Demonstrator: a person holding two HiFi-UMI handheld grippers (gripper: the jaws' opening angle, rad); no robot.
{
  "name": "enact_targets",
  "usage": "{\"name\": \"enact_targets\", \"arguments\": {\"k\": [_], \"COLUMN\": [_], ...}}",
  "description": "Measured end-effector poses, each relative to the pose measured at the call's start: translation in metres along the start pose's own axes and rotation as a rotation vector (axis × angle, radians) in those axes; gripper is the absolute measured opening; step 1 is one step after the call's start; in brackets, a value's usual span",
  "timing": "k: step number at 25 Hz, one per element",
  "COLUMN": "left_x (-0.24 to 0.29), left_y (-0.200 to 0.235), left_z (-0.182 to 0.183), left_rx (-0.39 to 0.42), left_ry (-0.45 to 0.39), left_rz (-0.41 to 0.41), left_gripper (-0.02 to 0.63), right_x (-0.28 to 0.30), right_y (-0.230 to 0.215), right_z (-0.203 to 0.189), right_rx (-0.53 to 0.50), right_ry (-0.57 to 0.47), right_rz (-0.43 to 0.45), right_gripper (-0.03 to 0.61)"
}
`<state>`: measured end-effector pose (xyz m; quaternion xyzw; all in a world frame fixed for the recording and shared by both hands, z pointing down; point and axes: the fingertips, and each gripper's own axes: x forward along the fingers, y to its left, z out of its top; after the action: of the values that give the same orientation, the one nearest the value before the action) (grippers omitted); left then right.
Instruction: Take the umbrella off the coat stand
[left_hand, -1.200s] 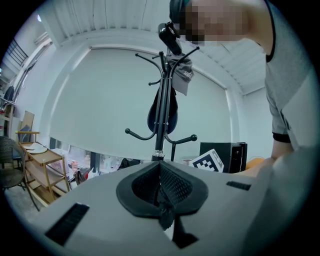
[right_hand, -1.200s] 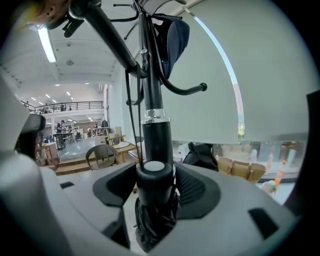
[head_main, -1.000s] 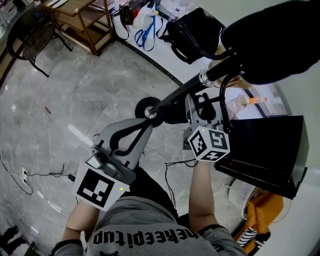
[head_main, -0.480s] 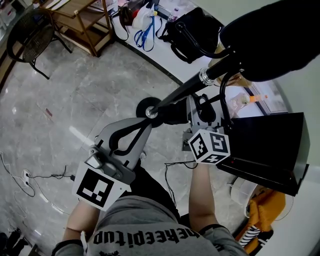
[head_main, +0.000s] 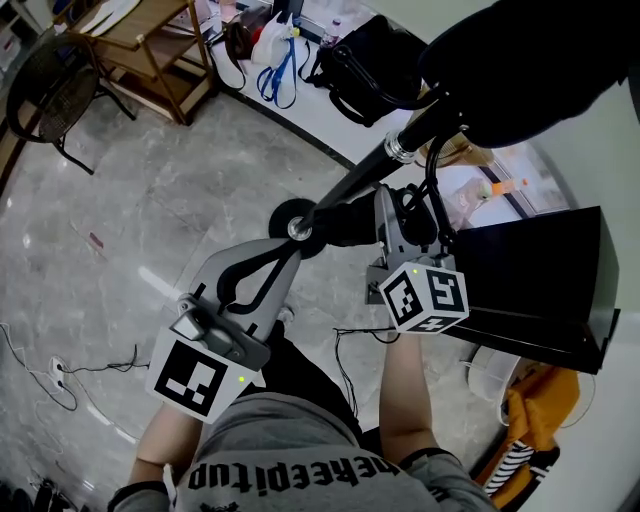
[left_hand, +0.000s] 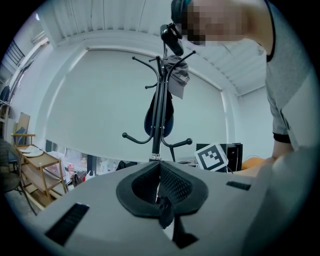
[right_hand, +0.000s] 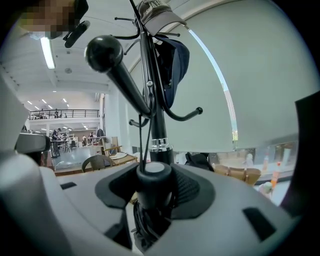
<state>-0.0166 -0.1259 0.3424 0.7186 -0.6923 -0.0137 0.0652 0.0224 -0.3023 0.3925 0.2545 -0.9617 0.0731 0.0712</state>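
The black coat stand's pole (head_main: 352, 183) rises from its round base (head_main: 290, 213) in the head view. A folded black umbrella (right_hand: 151, 186) stands upright between the pads of my right gripper (right_hand: 152, 176), its cord (right_hand: 143, 125) running up toward the hooks. Those jaws have just been closing and now press on the umbrella. In the head view the right gripper (head_main: 372, 222) sits beside the pole with the umbrella (head_main: 345, 226) in it. My left gripper (head_main: 290, 240) has its tips closed against the pole (left_hand: 156, 145) low down. A ball-ended hook (right_hand: 104, 52) juts out overhead.
A dark blue cap (right_hand: 176, 59) and grey cloth (left_hand: 178, 75) hang on the stand. A black case (head_main: 535, 285) stands at right. A black bag (head_main: 372, 62) sits on a white ledge, with a wooden shelf (head_main: 150, 35), a chair (head_main: 52, 78) and floor cables (head_main: 60, 375) nearby.
My right gripper has risen a little beside the pole with the umbrella between its jaws. The left gripper has kept its place at the pole.
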Motion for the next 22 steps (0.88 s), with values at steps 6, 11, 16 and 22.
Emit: {"name": "enact_targets", "arguments": {"k": [6, 11, 16, 22], "left_x": [-0.006, -0.012, -0.012, -0.014], "left_y": [-0.001, 0.002, -0.004, -0.007], "left_z": [0.004, 0.015, 0.023, 0.032], "left_rx": [0.025, 0.03, 0.045, 0.056], "left_ry": [0.013, -0.003, -0.014, -0.022], "left_rz": [-0.047, -0.078, -0.14, -0.192], "left_gripper": [0.015, 0.015, 0.015, 0.015], "right_x": [-0.013, -0.026, -0.042, -0.056], "right_y": [0.004, 0.008, 0.01, 0.014], "right_z": [0.006, 0.016, 0.031, 0.042], "right_rx": [0.01, 0.028, 0.029, 0.026], "right_ry": [-0.008, -0.031, -0.066, -0.088], "right_rz": [-0.044, -0.086, -0.131, -0.173], "right_gripper": [0.201, 0.201, 0.201, 0.201]}}
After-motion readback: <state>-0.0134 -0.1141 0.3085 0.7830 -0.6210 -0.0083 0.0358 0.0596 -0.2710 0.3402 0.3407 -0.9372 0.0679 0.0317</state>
